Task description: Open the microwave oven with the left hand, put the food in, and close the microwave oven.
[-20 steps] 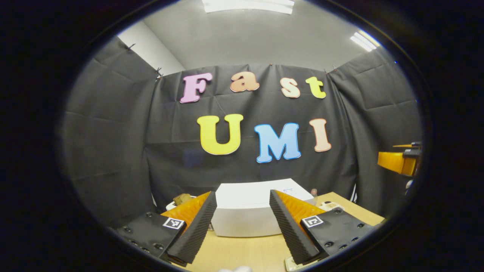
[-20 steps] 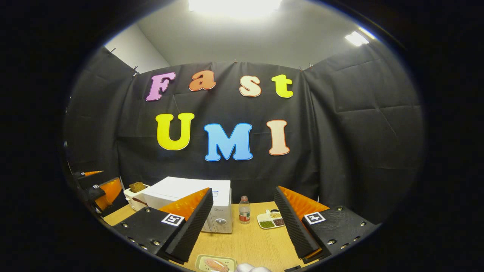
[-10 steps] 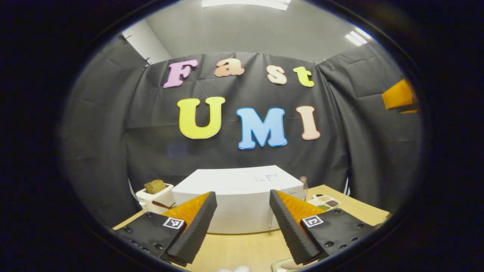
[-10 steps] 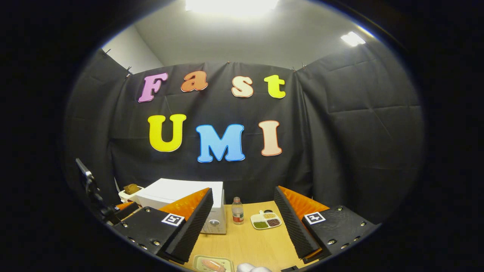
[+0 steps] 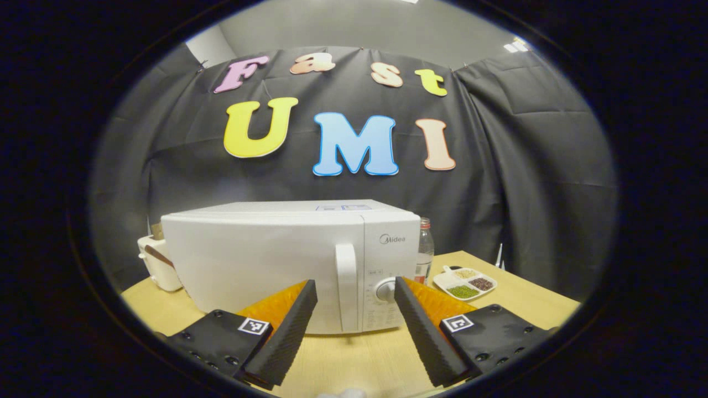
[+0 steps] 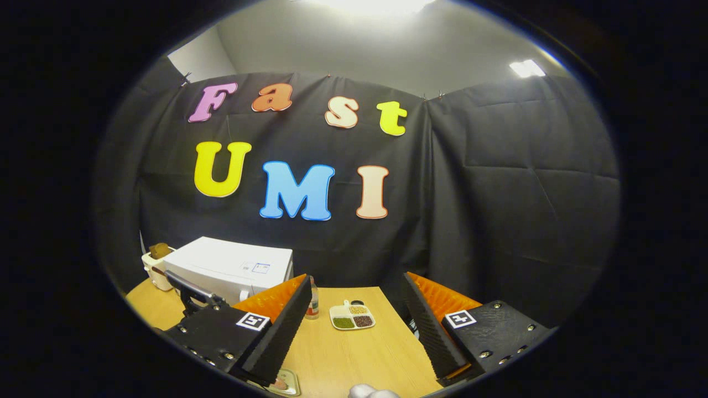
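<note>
Left gripper view: the left tongs [image 5: 349,309], spread wide and empty, face the closed microwave oven [image 5: 293,262] on the tabletop [image 5: 514,301]; right tongs [image 6: 357,326] gape wide, food plate [image 6: 285,383] beneath.

— Behind the white box-shaped microwave oven [image 5: 287,265], past the left finger: cream toaster [image 5: 157,268] half hidden, contents too cut off to tell. Clear plastic bottle [image 5: 425,249] beyond the right finger, left side covered by the oven.

— Under the right gripper's left finger: pale green food plate [image 6: 283,382] mostly hidden, cut by the edge. Bottle [image 6: 313,298] part covered by that fingertip.
</note>
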The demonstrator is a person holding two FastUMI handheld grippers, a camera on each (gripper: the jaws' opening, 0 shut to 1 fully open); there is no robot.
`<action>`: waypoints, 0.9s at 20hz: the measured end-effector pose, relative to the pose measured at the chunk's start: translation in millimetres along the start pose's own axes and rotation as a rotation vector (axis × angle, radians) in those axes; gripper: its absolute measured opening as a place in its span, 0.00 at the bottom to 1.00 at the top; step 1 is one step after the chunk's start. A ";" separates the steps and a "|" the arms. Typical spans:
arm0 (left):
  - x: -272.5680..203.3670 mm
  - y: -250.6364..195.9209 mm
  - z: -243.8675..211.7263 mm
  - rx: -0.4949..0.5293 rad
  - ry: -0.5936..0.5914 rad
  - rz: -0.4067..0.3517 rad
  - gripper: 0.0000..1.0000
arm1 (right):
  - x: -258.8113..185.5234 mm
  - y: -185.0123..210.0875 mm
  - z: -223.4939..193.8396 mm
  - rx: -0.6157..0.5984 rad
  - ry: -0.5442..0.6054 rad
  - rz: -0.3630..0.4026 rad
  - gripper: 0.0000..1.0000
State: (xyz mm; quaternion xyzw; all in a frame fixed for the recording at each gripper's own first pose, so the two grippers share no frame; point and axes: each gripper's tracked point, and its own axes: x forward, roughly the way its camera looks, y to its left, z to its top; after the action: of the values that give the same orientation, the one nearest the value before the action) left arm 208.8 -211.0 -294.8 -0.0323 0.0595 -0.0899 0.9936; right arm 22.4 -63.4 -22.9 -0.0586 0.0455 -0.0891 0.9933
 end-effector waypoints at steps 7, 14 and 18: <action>47.1 9.1 -33.5 0.005 0.023 0.044 0.98 | 21.6 -3.7 -31.4 -0.003 0.061 0.000 0.99; 54.1 6.3 -35.2 0.005 0.016 0.034 0.96 | 31.2 -11.2 -43.9 0.008 0.093 -0.005 0.99; 58.3 12.2 -33.7 0.005 0.008 0.047 0.68 | 30.6 -13.4 -46.4 -0.002 0.094 -0.003 0.99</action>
State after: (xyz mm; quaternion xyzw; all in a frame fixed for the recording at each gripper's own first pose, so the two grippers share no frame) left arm 263.7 -211.4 -335.7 -0.0281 0.0639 -0.0668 0.9953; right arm 45.4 -87.1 -69.6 -0.0553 0.0921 -0.0934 0.9898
